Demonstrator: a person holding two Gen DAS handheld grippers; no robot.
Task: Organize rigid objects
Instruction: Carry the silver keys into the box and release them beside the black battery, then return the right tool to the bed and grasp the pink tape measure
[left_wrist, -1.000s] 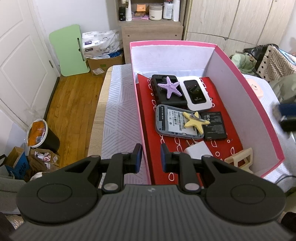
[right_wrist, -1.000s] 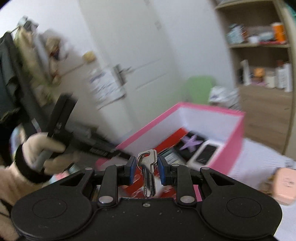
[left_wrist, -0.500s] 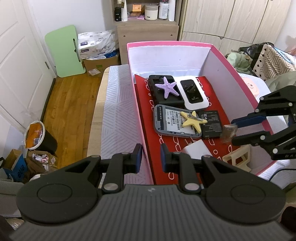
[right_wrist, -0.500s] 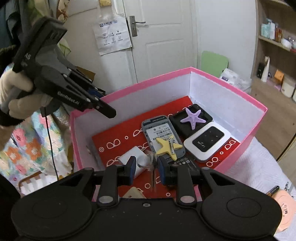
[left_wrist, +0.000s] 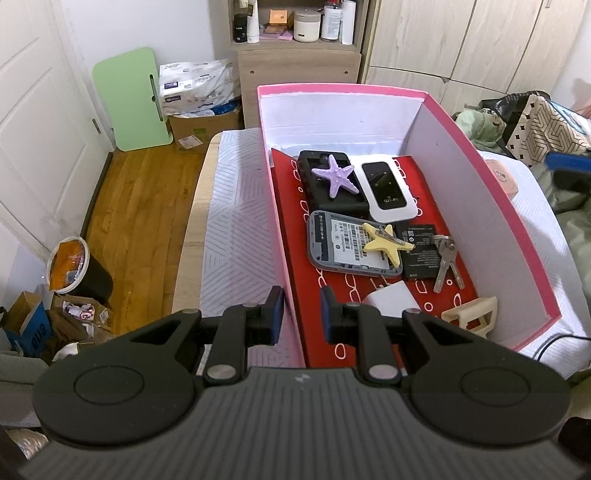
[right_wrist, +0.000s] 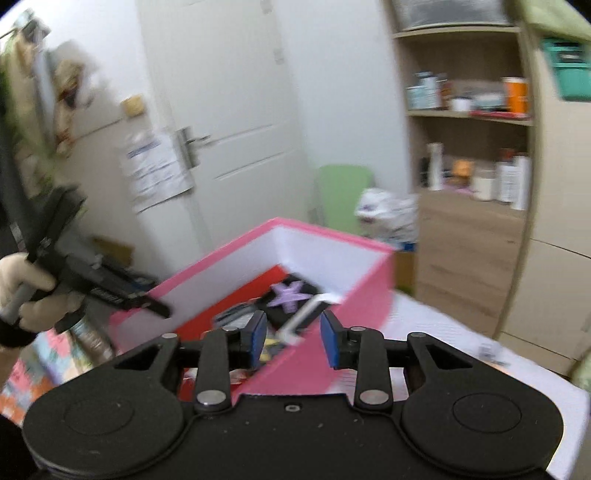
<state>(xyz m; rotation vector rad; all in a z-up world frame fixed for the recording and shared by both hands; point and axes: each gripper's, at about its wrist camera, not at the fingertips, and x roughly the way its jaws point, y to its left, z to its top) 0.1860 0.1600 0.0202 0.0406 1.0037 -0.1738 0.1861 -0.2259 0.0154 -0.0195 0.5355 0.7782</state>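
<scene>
A pink box with a red floor holds a purple starfish on a black case, a white Wi-Fi router, a grey phone shell with a yellow starfish, a black battery, a bunch of keys, a white block and a cream holder. My left gripper straddles the box's near left wall, slightly open and empty. My right gripper is open and empty outside the pink box; its blue tip shows in the left wrist view.
The box rests on a white patterned cloth over a table. A pink round object lies right of the box. Wood floor, a bin and a green board are to the left. Shelves stand behind.
My right gripper carried the keys into the box, opened and let them go beside the battery, then pulled back out to the right. My left gripper has stayed put.
</scene>
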